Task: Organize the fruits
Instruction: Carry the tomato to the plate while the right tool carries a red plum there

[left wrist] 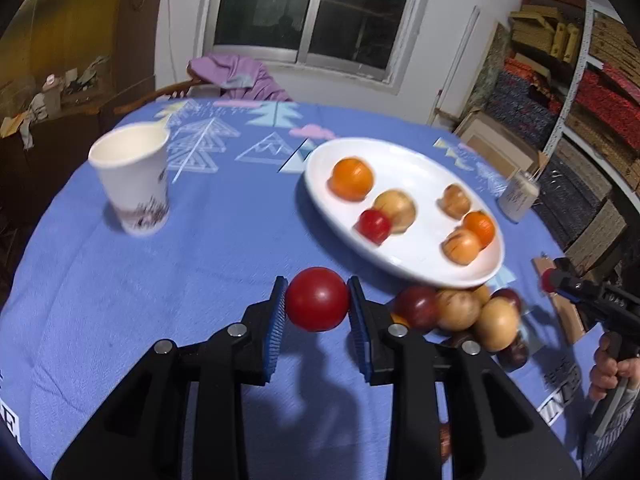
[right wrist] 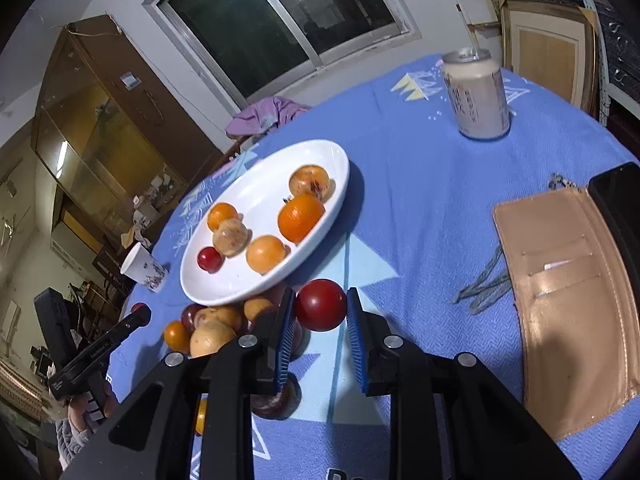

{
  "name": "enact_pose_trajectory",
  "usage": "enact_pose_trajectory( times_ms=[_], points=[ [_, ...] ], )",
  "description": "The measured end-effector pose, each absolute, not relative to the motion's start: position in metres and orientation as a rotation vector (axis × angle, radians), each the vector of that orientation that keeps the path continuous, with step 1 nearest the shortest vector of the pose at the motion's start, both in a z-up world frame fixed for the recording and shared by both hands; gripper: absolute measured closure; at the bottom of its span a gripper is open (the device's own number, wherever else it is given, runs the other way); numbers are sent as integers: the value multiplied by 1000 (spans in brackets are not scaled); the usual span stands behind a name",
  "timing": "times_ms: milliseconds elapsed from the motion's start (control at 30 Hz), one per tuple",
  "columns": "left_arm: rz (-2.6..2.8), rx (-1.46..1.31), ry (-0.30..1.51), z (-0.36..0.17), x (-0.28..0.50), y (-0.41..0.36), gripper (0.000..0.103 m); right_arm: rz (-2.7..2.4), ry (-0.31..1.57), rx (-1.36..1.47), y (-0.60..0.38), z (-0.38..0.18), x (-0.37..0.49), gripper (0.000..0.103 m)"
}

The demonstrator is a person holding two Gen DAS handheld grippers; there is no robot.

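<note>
Presently, item one: red fruit (left wrist: 317,299), round and glossy, clamped between the blue pads of the left gripper (left wrist: 317,300) and held clear of the blue tablecloth (left wrist: 160,300), short of the white plate (left wrist: 400,152).

Item two: a second red fruit (right wrist: 321,310), pinched by the right gripper (right wrist: 321,312) in the same way, just in front of the plate's near rim.

Item three: white plate, carrying six fruits, orange, tan and one small red.

Item four: loose pile of fruit (left wrist: 460,312) on the cloth, dark red, tan and orange, tight against the plate's near edge and partly under its rim.

Risks, as judged:
- Both fruits are smooth spheres gripped across the middle; a tilt or a loosened squeeze could let either roll out and off the table.
- Two grippers heading for one plate may collide.
- Fruit set down on the sloping plate could roll and knock the others.
- A low pass could scatter the pile.

Surroundings: paper cup (left wrist: 132,180), printed pattern, unreadable; drink can (right wrist: 476,94), dark characters down its side, too blurred to read; tan wallet (right wrist: 568,300), open, unmarked. Large block letters at the cloth's near edge are cut off and illegible.
</note>
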State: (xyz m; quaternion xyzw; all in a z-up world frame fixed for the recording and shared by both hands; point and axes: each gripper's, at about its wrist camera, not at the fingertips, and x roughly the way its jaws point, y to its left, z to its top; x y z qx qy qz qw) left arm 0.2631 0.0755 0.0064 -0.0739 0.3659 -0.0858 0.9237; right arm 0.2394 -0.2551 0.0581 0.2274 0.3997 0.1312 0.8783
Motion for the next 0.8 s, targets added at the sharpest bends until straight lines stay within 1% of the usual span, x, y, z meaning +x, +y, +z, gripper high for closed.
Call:
enact_pose_trajectory(
  times_ms=[100, 233, 400, 667, 733, 767, 800],
  points=[
    [-209, -145, 745, 23, 274, 61, 73, 300, 824, 449, -246, 72, 249, 77],
    [-219, -124, 757, 29, 306, 38, 73, 332, 836, 373, -219, 87, 273, 77],
    [-246, -134, 790, 15, 339, 18, 73, 398, 881, 281, -173, 85, 303, 77],
    [-209, -170, 846, -11, 384, 29, 73, 381, 920, 143, -126, 66, 345, 77],
    [-207, -172, 837, -13, 386, 30, 59, 373, 927, 130, -122, 61, 353, 77],
    [-220, -182, 826, -13, 386, 30, 52, 374, 930, 126, -120, 59, 356, 75],
    [-231, -185, 820, -13, 387, 29, 48, 373, 926, 126, -120, 57, 357, 75]
  ],
)
